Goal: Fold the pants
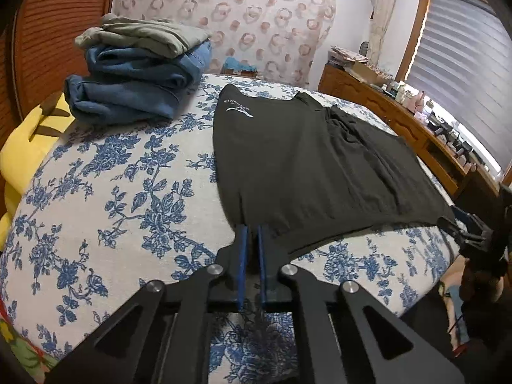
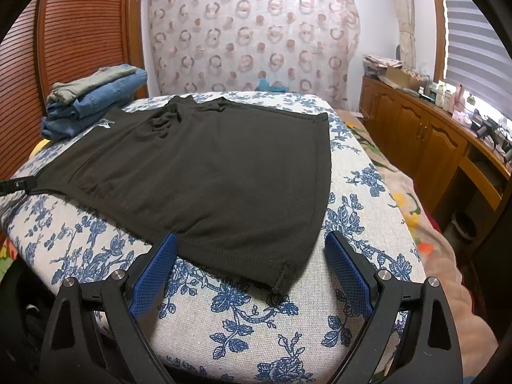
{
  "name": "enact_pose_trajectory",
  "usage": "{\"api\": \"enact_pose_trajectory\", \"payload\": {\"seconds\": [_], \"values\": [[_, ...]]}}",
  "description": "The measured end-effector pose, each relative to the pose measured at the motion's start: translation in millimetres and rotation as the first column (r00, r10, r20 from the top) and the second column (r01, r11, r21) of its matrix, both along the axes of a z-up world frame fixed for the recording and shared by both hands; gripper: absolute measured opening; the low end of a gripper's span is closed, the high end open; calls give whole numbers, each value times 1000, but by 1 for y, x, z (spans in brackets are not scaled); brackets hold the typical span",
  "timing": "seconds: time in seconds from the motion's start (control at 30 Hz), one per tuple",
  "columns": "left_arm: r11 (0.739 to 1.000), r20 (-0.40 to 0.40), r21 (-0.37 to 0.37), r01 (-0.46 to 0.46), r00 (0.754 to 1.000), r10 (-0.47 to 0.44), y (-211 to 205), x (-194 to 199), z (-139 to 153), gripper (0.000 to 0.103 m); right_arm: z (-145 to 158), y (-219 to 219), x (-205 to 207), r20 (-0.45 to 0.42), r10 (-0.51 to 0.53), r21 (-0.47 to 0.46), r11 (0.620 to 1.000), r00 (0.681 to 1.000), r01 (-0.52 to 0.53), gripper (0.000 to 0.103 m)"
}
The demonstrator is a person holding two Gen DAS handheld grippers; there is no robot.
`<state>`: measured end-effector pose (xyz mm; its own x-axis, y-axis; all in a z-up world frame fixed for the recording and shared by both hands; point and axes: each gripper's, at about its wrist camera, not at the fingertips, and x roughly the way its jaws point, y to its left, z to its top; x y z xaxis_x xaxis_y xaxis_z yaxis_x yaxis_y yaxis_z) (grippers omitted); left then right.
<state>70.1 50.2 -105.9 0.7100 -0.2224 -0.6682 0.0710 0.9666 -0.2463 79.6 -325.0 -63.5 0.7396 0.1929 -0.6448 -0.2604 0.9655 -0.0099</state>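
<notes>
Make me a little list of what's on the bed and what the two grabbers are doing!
Surface: floral cushion, blue on white
Being folded: black pants, spread flat, white logo near the far left corner
Left gripper: shut on the near left corner of the black pants
Right gripper: open, fingers either side of the near right corner, not pinching
Already folded: stack of jeans at far left, grey garment on top
</notes>
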Motion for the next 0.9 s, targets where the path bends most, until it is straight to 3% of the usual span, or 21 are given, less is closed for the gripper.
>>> {"api": "enact_pose_trajectory", "payload": {"seconds": [0.37, 0.9], "values": [[993, 85, -17, 114, 990, -112, -31, 6, 42, 0, 1, -2, 2, -12, -14, 13, 1000, 1000, 14, 93], [947, 142, 36, 319, 936, -321, -116, 49, 89, 0, 21, -1, -2, 22, 0, 34, 999, 1000, -1, 92]]}}
